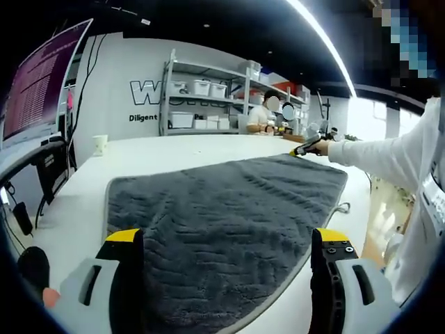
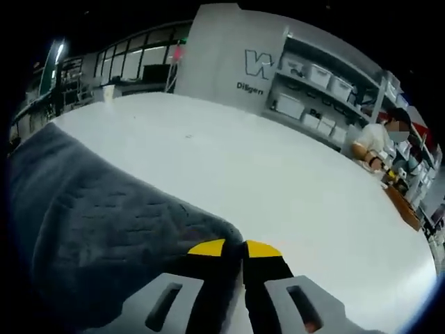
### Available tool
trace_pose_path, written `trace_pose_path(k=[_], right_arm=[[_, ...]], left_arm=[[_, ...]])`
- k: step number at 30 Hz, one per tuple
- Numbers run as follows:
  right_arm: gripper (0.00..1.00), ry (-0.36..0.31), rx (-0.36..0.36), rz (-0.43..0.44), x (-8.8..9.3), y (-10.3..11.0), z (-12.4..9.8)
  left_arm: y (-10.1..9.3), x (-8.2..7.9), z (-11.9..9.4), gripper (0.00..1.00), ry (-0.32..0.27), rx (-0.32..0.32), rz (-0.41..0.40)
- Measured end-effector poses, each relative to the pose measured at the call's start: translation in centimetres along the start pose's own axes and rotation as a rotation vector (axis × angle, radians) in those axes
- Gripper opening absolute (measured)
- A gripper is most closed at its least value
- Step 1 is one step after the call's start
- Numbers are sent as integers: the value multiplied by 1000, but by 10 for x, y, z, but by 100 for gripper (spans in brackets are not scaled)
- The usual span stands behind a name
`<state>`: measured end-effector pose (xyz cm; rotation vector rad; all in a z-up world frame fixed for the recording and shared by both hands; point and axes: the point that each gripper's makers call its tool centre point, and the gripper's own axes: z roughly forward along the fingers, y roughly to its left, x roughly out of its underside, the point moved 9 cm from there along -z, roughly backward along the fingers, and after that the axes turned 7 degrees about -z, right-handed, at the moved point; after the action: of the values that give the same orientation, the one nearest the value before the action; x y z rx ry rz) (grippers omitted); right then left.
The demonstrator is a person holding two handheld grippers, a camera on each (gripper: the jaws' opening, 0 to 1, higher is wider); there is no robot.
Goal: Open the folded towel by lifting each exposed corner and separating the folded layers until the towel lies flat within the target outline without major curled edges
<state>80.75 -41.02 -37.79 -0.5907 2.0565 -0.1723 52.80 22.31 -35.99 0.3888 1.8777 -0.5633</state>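
Observation:
A dark grey towel [image 1: 222, 209] lies spread on the white table [image 1: 160, 149], its surface ridged and mostly flat. My left gripper [image 1: 228, 236] hovers over the towel's near edge, jaws wide open with nothing between them. At the towel's far right corner, my right gripper [image 1: 306, 147] is held out by an arm in a white sleeve [image 1: 389, 156]. In the right gripper view the towel [image 2: 90, 229] lies to the left, and its corner runs in between the yellow-tipped jaws of my right gripper [image 2: 236, 248], which are shut on it.
A monitor [image 1: 42, 83] stands at the left edge and a white cup [image 1: 100, 144] sits at the table's back left. Shelves with white bins [image 1: 208, 97] line the far wall, where a person [image 1: 263, 115] sits. Bare table [image 2: 278, 181] stretches beyond the towel corner.

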Motion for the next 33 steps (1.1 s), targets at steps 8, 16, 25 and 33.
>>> trace_pose_path(k=[8,16,25,33], right_arm=[[4,9,34,0,-2,-8,7],[11,17,68,21,-1,-14,7],[22,-89,127,104,-4,-31,-30],[31,-183,92,83,-3,-19,-88]], left_arm=[[2,0,1,99,2,-2,-4],[1,2,2,99,2,-2,-7],[-1,1,-4,99,-9,-3,-4],[-3,2,-9,99,-24,-2,-11]])
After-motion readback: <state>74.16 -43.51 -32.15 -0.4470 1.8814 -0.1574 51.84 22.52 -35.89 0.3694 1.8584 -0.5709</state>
